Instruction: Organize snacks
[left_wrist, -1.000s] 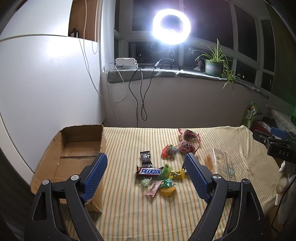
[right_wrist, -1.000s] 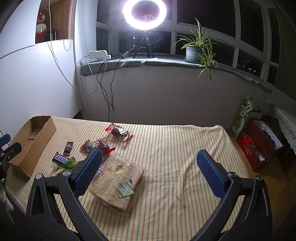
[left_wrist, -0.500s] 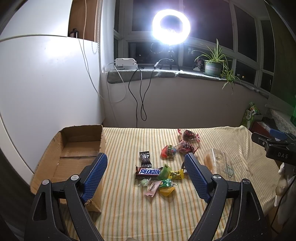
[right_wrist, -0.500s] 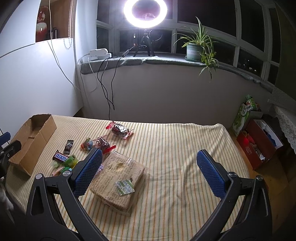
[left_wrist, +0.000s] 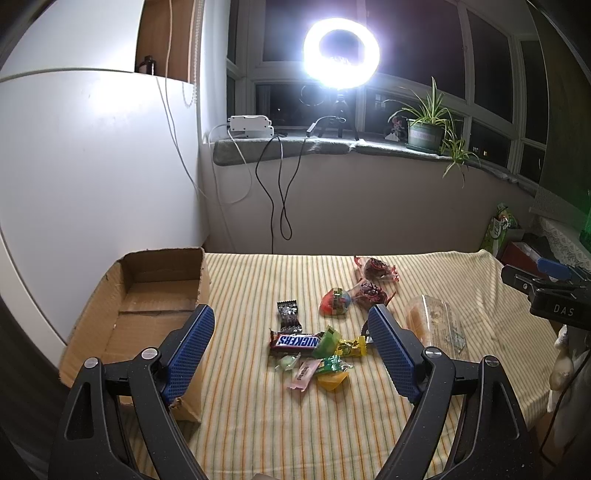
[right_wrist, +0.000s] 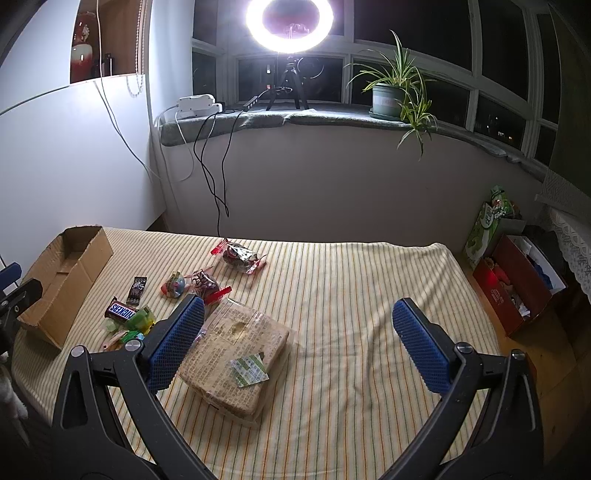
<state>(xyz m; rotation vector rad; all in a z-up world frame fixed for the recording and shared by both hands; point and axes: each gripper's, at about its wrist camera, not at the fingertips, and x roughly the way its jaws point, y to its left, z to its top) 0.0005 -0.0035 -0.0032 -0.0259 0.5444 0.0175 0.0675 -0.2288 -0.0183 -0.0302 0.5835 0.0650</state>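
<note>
Snickers bar (left_wrist: 295, 340) lies between the open left gripper's (left_wrist: 291, 345) fingers, untouched.

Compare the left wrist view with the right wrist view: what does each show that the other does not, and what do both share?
Only the left wrist view shows the floor of the cardboard box, bare, and the yellow wrapper at the near edge of the candy pile. Only the right wrist view shows the top of the large clear-wrapped package with its green label, and the red box on the floor. Both show the Snickers bar, the striped cloth, the ring light, the potted plant, and open tongs.
</note>
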